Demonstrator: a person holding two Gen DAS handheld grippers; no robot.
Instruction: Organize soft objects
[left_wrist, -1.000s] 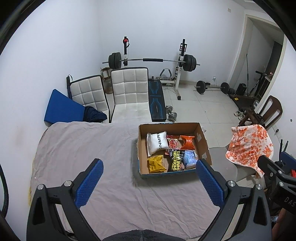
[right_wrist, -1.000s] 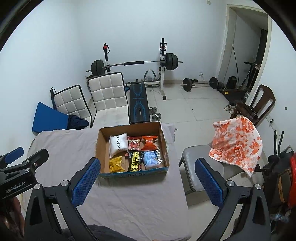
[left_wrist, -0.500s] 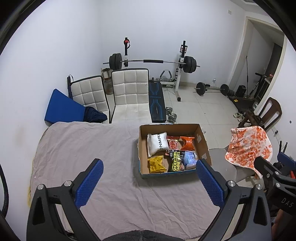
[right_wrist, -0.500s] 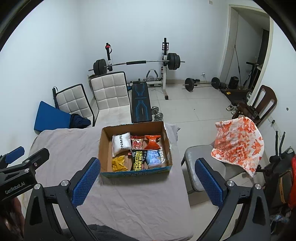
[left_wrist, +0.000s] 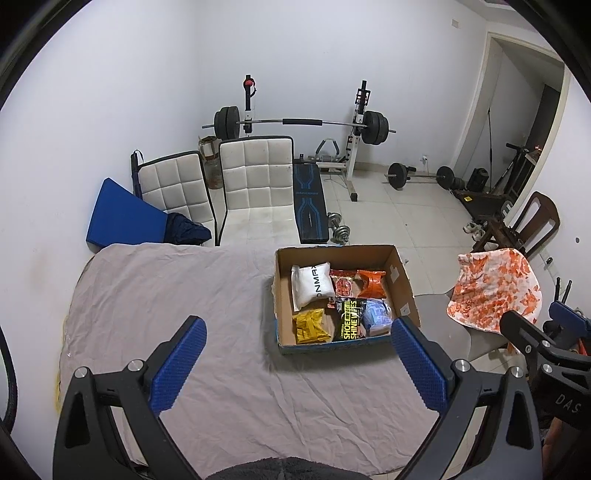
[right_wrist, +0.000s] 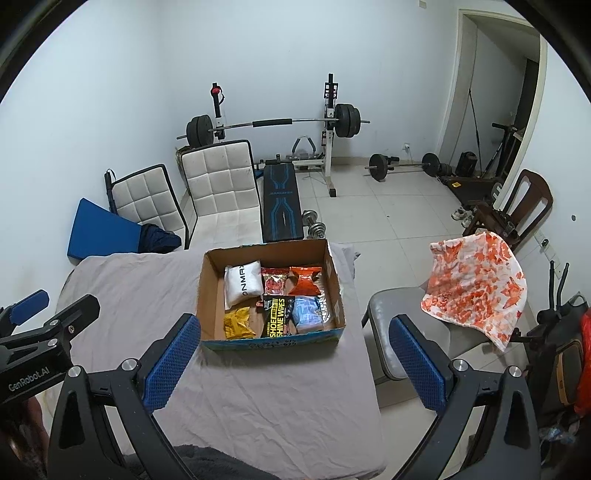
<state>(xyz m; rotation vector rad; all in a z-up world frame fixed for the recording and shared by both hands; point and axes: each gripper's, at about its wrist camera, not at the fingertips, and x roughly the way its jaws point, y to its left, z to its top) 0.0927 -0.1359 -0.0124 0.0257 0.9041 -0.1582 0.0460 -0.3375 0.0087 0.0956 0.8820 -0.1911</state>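
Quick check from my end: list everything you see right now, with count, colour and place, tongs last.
cardboard box: 1, brown, on the covered table
white pouch: 1, white, box back left
red packet: 1, red, box back middle
orange packet: 1, orange, box back right
yellow packet: 1, yellow, box front left
shoe wipes pack: 1, black and yellow, box front middle
blue packet: 1, pale blue, box front right
table cloth: 1, grey, over the table
patterned cloth: 1, orange and white, draped on a chair to the right
padded chairs: 2, white, behind the table
weight bench: 1, black and blue, behind the box
left tongs: 1, blue pads, open, empty
right tongs: 1, blue pads, open, empty
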